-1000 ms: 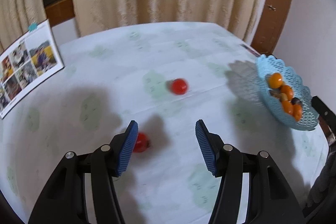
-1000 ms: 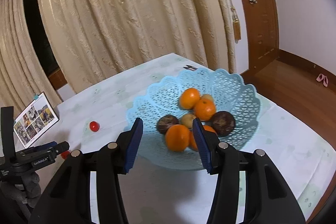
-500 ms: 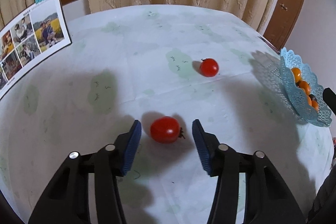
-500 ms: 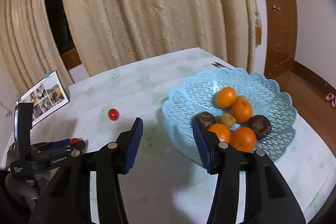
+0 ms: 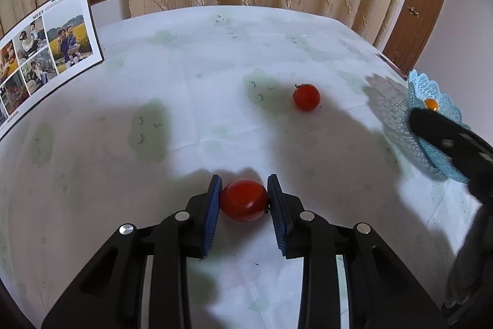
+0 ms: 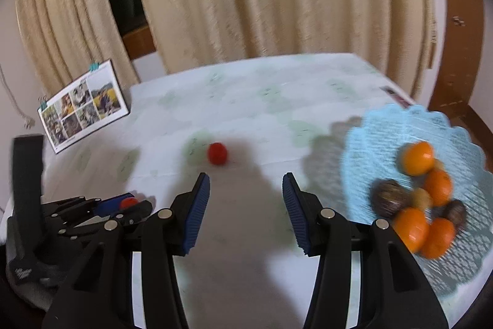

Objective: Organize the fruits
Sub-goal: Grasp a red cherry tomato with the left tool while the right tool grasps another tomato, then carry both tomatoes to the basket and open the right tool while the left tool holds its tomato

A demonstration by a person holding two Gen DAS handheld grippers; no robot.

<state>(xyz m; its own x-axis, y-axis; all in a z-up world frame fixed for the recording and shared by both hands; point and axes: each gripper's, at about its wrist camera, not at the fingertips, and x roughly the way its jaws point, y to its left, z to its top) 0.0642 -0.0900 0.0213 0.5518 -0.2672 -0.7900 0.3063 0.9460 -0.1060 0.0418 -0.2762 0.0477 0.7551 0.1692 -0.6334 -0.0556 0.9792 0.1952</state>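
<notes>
While the left gripper [image 5: 243,199] sits low in its frame, blue pads touching both sides of a red tomato [image 5: 243,200] on the pale tablecloth [image 5: 191,100], a second tomato [image 5: 306,97] waits right of centre. Right gripper [image 6: 246,205] hovers spread and empty over the cloth, the blue basket [image 6: 400,125] of oranges [image 6: 417,158] at the frame's right edge
</notes>
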